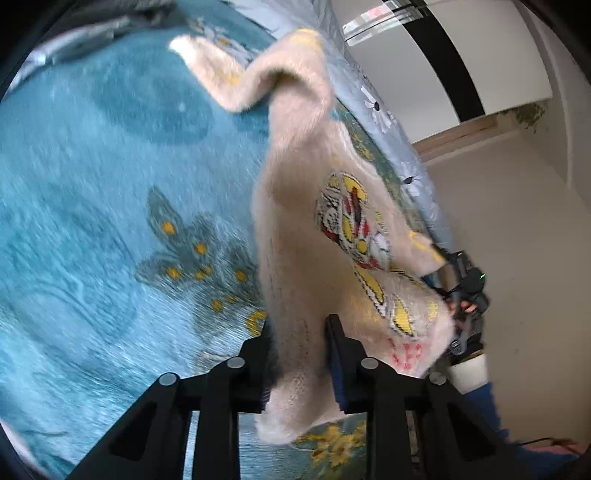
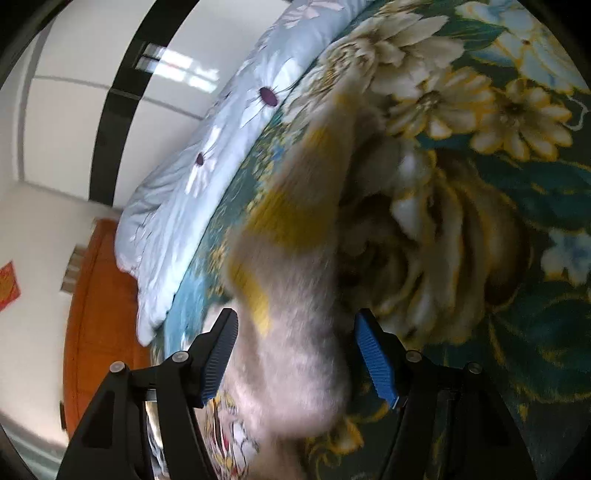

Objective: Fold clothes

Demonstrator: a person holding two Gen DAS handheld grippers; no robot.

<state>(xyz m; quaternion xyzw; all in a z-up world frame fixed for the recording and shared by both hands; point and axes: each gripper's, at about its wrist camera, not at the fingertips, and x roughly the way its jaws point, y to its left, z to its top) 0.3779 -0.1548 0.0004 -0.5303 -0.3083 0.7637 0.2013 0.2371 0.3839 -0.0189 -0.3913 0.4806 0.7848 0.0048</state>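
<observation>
A fuzzy cream sweater (image 1: 303, 229) with a yellow, red and white knitted picture hangs lifted above the teal flowered blanket (image 1: 110, 206). My left gripper (image 1: 300, 325) is shut on one edge of the sweater. One sleeve (image 1: 221, 77) trails on the blanket behind. My right gripper (image 1: 461, 291) shows at the sweater's far edge in the left wrist view. In the right wrist view my right gripper (image 2: 295, 325) has its jaws spread wide, with blurred sweater fabric (image 2: 295, 258) lying between the blue pads (image 2: 376, 358); no pinch is visible.
A light blue flowered quilt (image 2: 192, 177) runs along the bed's edge. White wall panels with a black stripe (image 1: 454, 66) stand beyond. An orange wooden bed frame (image 2: 96, 302) shows at the left. Dark grey clothing (image 1: 85, 33) lies at the blanket's far end.
</observation>
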